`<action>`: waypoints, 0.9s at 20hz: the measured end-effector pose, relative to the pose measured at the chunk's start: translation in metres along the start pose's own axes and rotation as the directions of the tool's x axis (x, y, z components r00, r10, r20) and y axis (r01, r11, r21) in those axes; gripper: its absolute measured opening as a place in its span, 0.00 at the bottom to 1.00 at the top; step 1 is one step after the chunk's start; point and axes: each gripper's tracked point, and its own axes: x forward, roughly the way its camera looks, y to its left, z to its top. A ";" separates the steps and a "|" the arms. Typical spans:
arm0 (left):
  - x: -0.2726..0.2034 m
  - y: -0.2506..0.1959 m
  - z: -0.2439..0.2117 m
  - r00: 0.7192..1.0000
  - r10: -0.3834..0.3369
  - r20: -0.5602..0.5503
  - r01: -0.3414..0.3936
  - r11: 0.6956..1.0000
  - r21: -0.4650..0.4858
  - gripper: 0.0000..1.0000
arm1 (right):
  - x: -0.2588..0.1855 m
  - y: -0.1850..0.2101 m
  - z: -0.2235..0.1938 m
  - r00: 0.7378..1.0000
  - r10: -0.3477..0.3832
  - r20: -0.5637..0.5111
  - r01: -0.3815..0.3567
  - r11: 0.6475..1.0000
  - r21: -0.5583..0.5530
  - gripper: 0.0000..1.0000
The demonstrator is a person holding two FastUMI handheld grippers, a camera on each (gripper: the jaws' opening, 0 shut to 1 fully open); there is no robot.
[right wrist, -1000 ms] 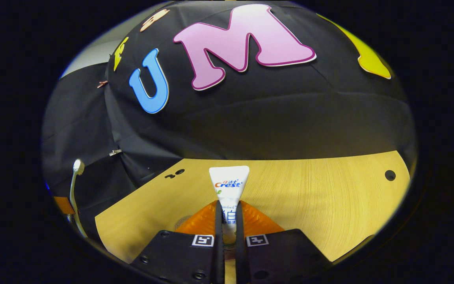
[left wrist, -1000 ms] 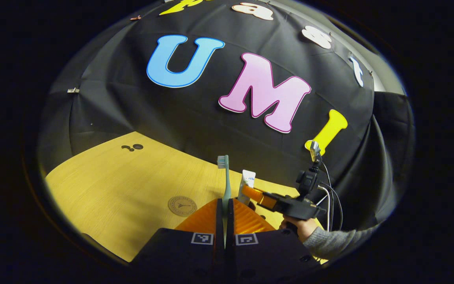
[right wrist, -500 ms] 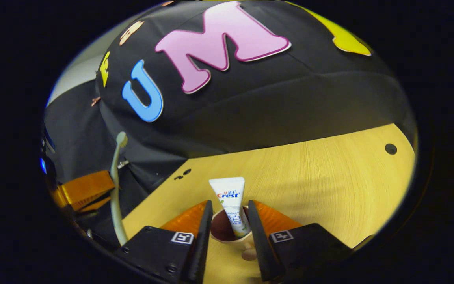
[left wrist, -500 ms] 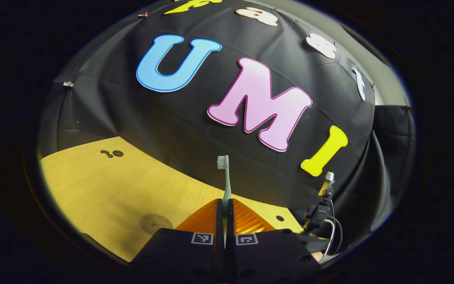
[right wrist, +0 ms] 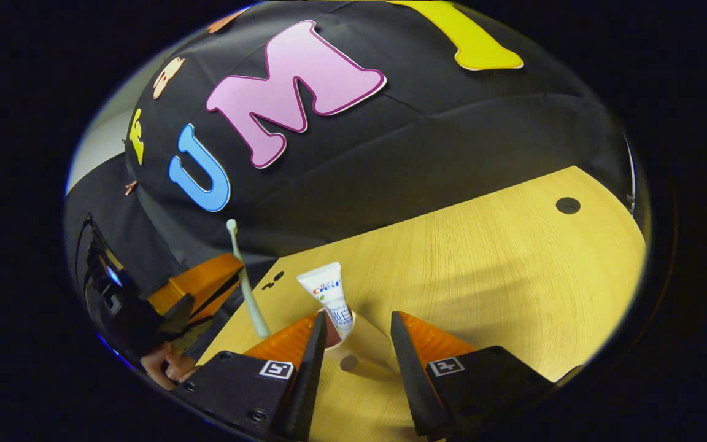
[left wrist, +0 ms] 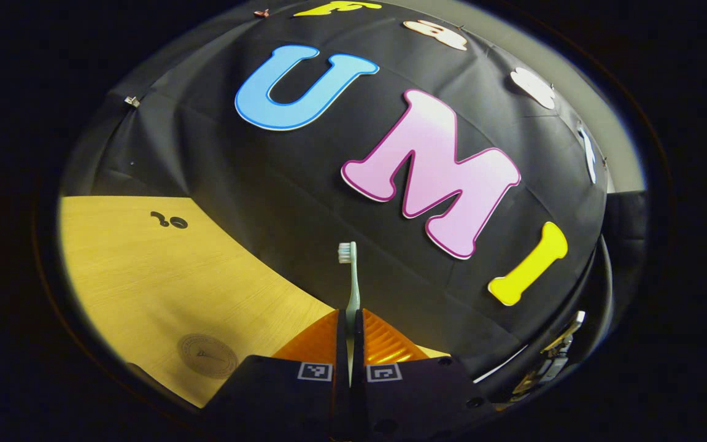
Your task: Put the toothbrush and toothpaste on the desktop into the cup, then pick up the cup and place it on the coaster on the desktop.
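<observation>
My right gripper (right wrist: 353, 344) is spread apart, the white toothpaste tube (right wrist: 331, 296) standing in the cup (right wrist: 336, 322) — done. My left gripper (left wrist: 350, 334) clamps the pale green toothbrush (left wrist: 350, 279); the round coaster (left wrist: 209, 355) waits.

Both views face the wall, sharing the desktop (left wrist: 145, 276).

Toothpaste tube (right wrist: 328, 294) leans in cup (right wrist: 334, 322) — toothbrush (left wrist: 349, 276) upright; coaster (left wrist: 208, 355) flat.
</observation>
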 end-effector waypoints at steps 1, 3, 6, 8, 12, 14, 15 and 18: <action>0.008 0.004 -0.006 1.000 0.010 0.002 -0.010 1.000 0.005 0.06 | -0.002 -0.003 -0.004 1.000 -0.001 -0.008 0.001 1.000 0.000 0.64; 0.020 0.011 -0.019 1.000 0.022 -0.004 -0.022 1.000 0.009 0.06 | -0.007 -0.007 -0.012 1.000 -0.002 -0.025 0.002 1.000 -0.006 0.64; 0.029 0.017 -0.038 0.999 0.036 -0.017 -0.036 0.999 0.018 0.01 | -0.009 -0.013 -0.025 0.998 -0.007 -0.058 0.006 1.000 -0.022 0.64; 0.030 0.017 -0.048 0.999 0.042 -0.024 -0.041 0.998 0.058 0.06 | -0.010 -0.016 -0.029 0.997 -0.008 -0.071 0.006 1.000 -0.024 0.64; 0.028 0.019 -0.068 0.998 0.047 -0.046 -0.041 0.991 0.131 0.06 | -0.009 -0.016 -0.033 0.997 -0.003 -0.083 0.001 1.000 -0.018 0.64; 0.023 0.018 -0.072 0.998 0.044 -0.047 -0.036 0.989 0.147 0.06 | -0.009 -0.015 -0.035 0.996 -0.003 -0.087 0.000 1.000 -0.026 0.64; 0.019 0.020 -0.076 0.998 0.046 -0.042 -0.039 0.987 0.158 0.06 | -0.008 -0.014 -0.036 0.996 -0.001 -0.093 -0.001 1.000 -0.027 0.64; 0.011 0.023 -0.080 0.998 0.043 -0.039 -0.035 0.983 0.180 0.06 | -0.007 -0.010 -0.043 0.993 0.003 -0.115 -0.007 0.999 -0.039 0.64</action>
